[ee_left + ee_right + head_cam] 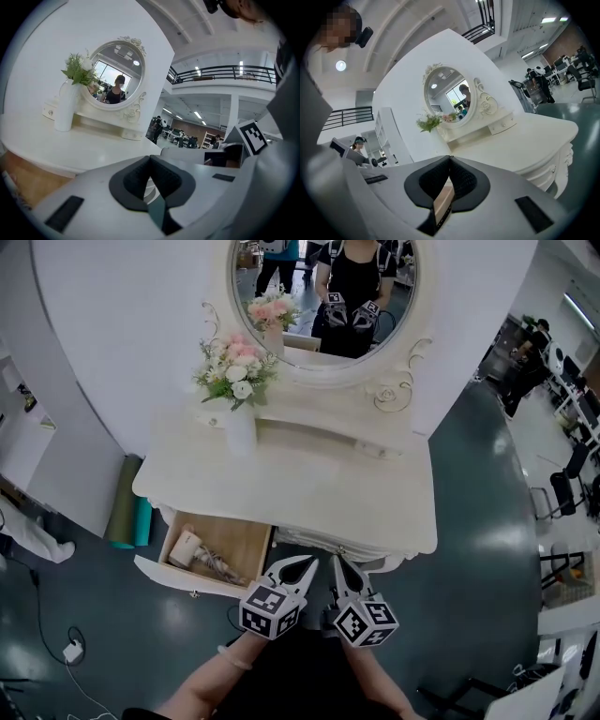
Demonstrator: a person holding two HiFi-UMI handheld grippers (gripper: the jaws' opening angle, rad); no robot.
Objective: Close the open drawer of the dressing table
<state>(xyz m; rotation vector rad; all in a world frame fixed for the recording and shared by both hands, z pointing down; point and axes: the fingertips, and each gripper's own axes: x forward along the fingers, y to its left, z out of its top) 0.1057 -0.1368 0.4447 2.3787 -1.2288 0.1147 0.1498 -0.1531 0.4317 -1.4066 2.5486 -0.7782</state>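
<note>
1. the jaws of both grippers are pressed together with nothing between them. the left gripper (302, 568) and right gripper (339, 570) hover side by side just off the near edge of the cream-white dressing table surface (309, 484).
2. the open drawer with a white front and wooden floor (183, 579) sticks out at the near left of the table, just left of the left gripper. neither gripper touches it.
3. pale objects (192, 551) lie inside. they are too small to name.
4. risk: a push at only the right end of the drawer front could skew the drawer and jam it.
5. risk: the closed jaw tips could slide off the smooth front.
6. risk: a hard shove could shake the white vase of pink and white flowers (240, 427) on the far left of the surface, and the objects inside could catch if they ride up.
</note>
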